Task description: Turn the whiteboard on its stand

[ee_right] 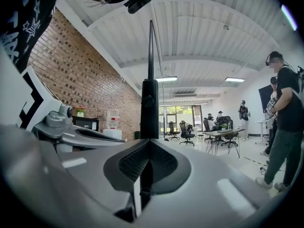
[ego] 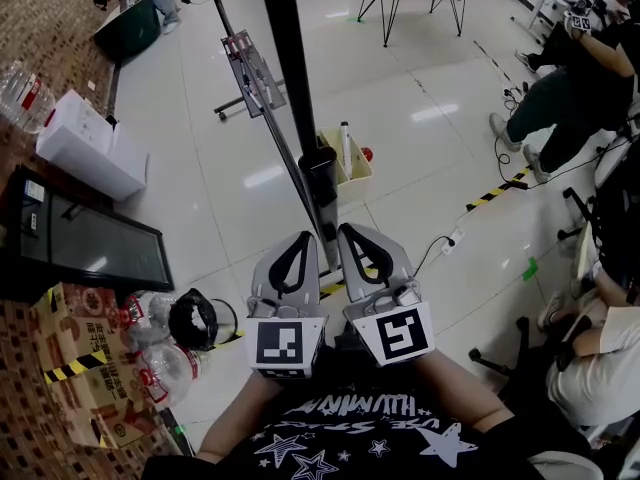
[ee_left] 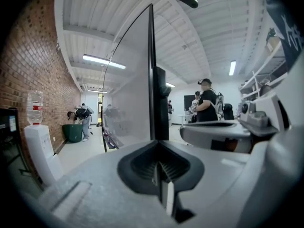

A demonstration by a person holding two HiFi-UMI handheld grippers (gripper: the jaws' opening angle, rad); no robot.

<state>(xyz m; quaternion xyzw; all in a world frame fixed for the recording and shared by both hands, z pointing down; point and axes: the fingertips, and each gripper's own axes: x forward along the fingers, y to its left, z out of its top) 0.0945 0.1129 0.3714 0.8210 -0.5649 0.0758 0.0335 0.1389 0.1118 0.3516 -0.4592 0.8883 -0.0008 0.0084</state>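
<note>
My left gripper [ego: 305, 236] and right gripper [ego: 345, 228], both pressed shut on nothing, flank the whiteboard [ego: 290, 58] edge at twelve o'clock; blunt tips for pushing, I judge.

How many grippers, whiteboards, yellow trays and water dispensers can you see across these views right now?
Grippers: 2 (left gripper, right gripper)
Whiteboard: 1
Yellow tray: 1
Water dispenser: 1
Total: 5
</note>
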